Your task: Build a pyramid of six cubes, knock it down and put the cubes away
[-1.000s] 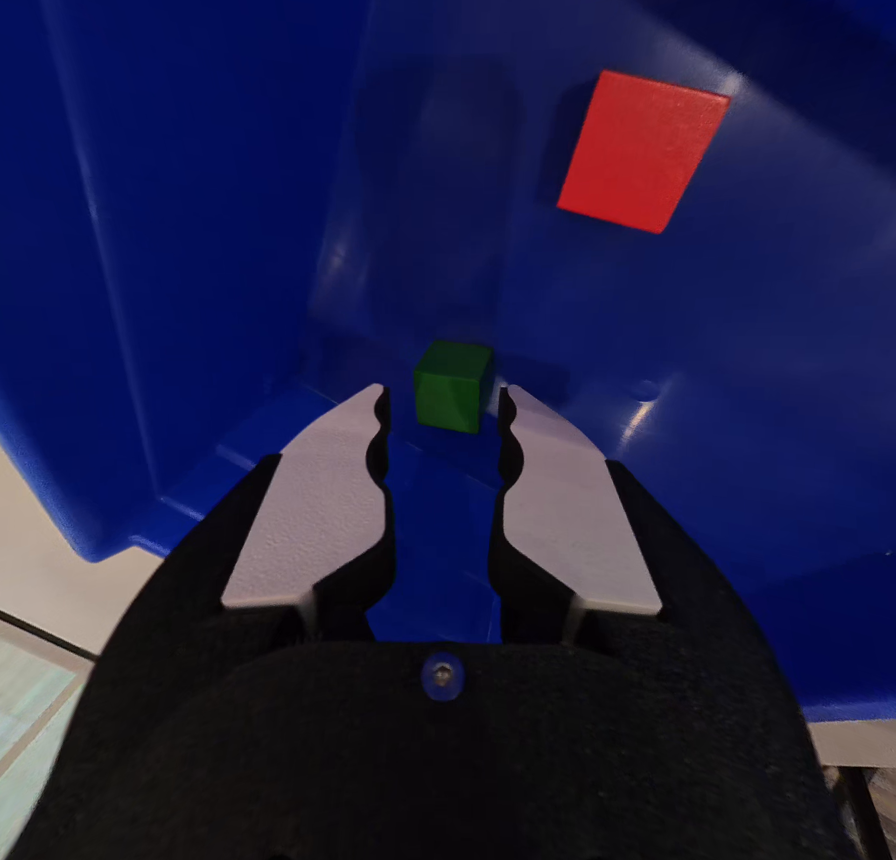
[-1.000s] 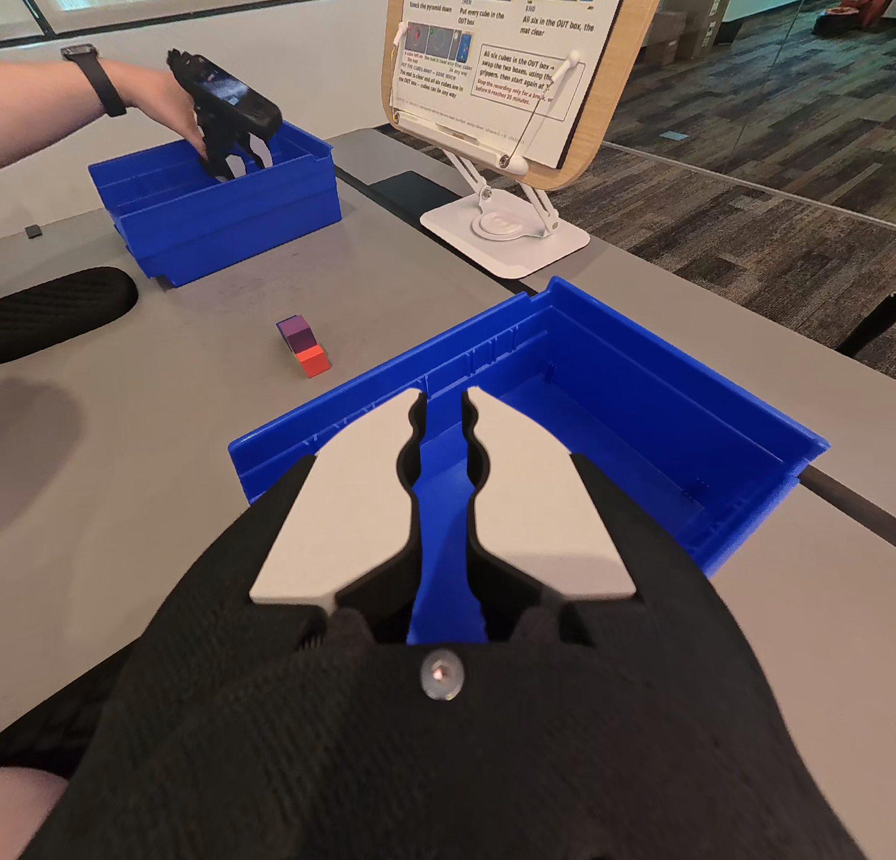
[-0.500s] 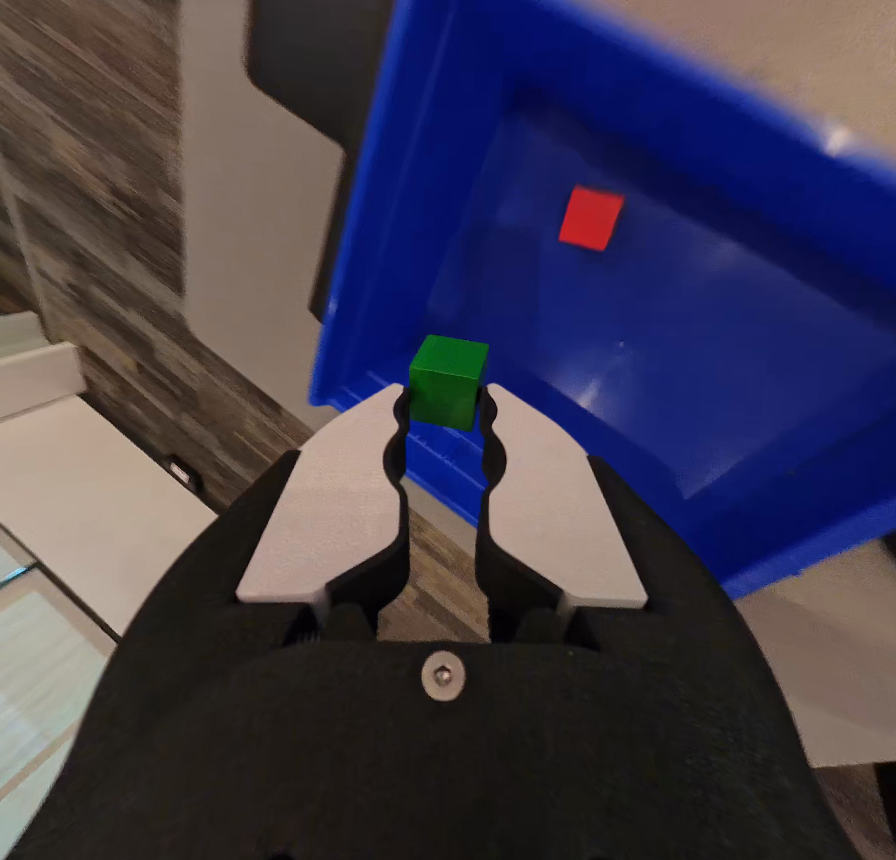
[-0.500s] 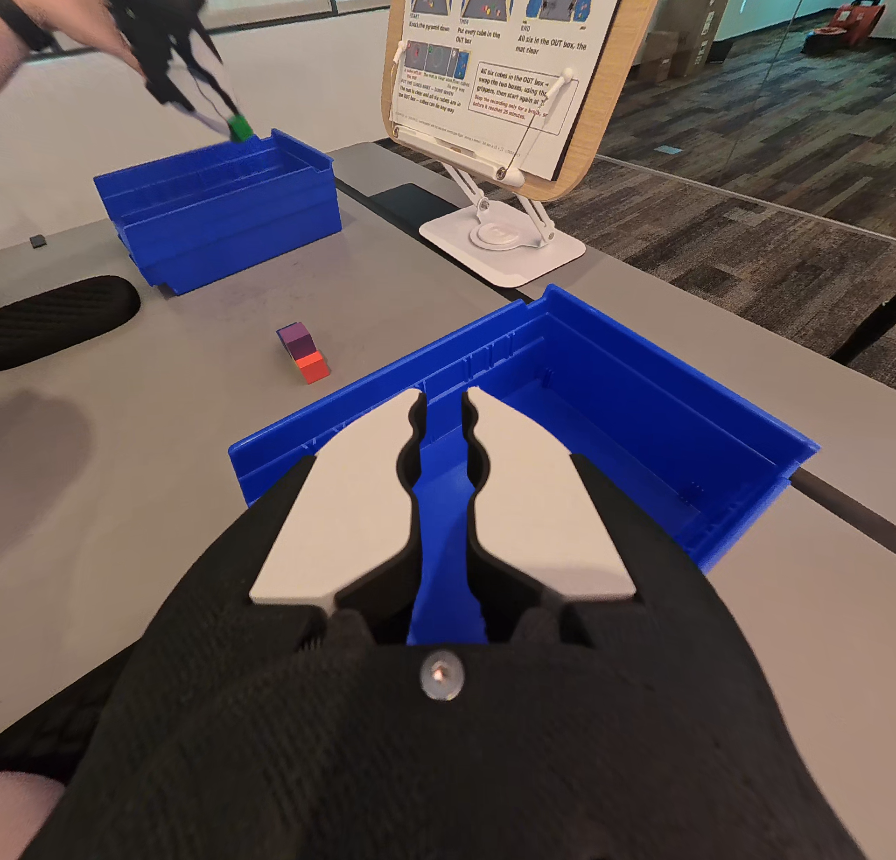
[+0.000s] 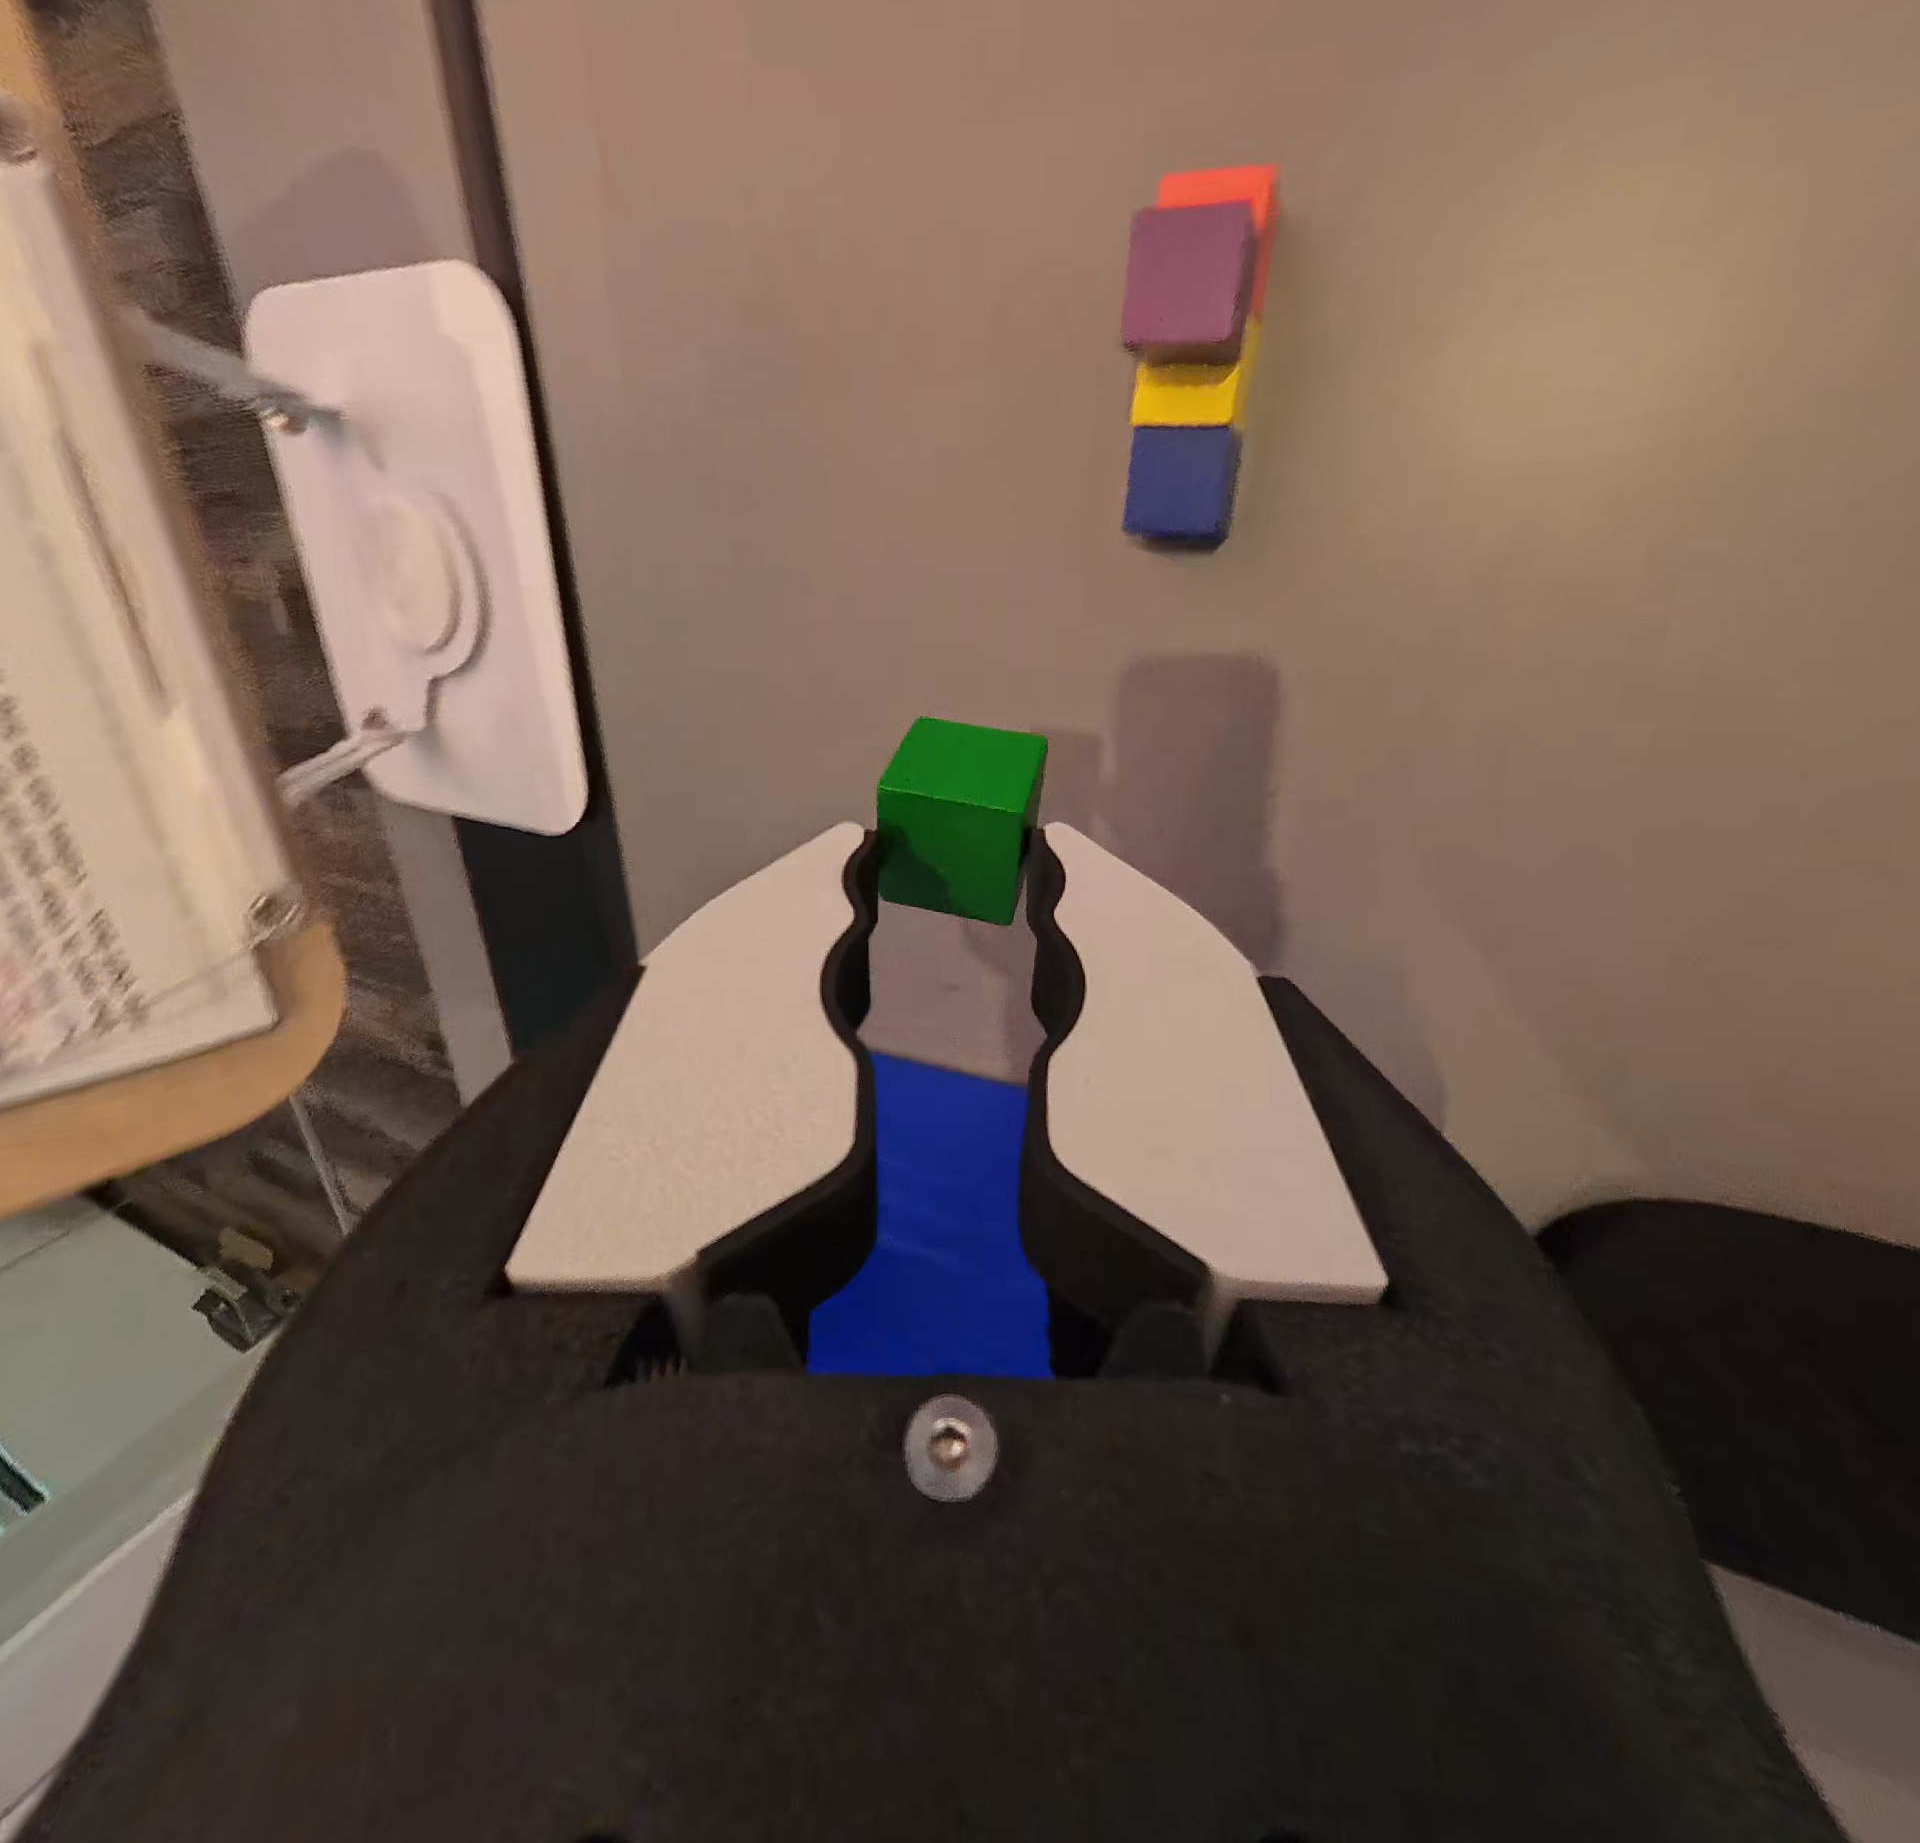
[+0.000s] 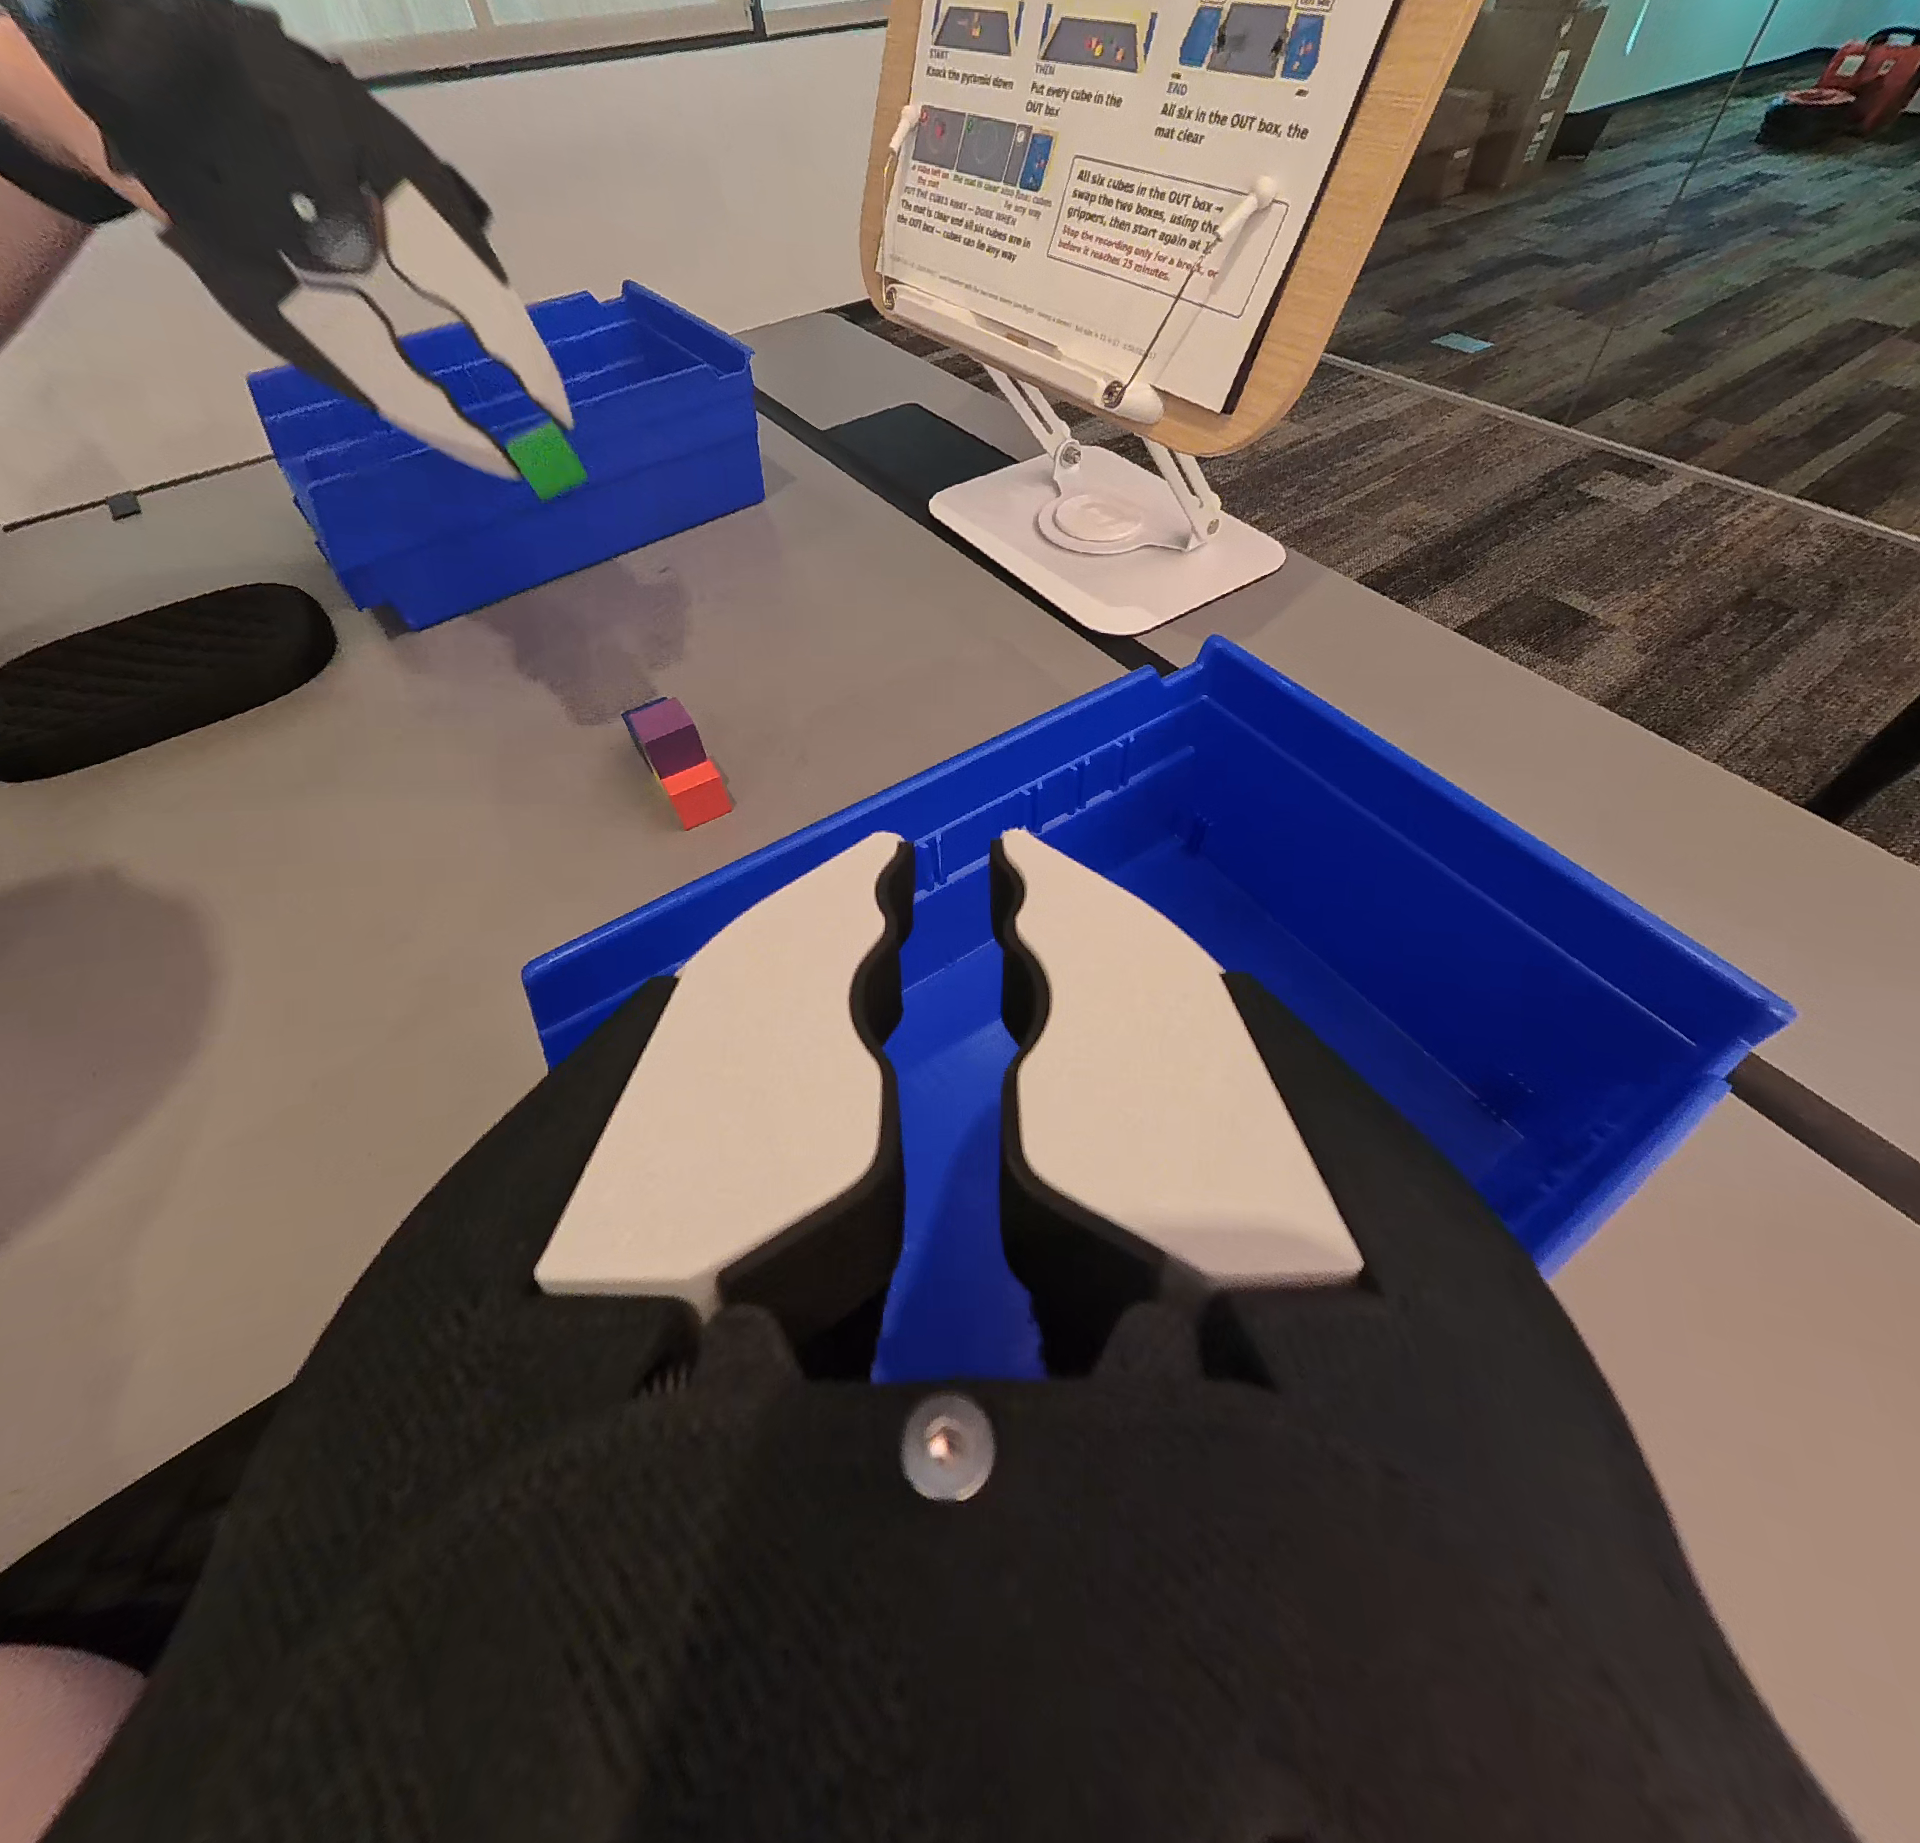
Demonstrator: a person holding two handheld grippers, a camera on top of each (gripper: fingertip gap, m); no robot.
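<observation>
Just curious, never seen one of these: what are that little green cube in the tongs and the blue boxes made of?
The green cube looks like painted wood: matte, even colour, crisp edges, though dense plastic is possible. The near blue box and the far blue box look like moulded plastic: glossy walls with ribs and a rolled rim.

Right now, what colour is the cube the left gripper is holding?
Green. The cube sits pinched at the tips of the left gripper, clearest in the left wrist view.
</observation>
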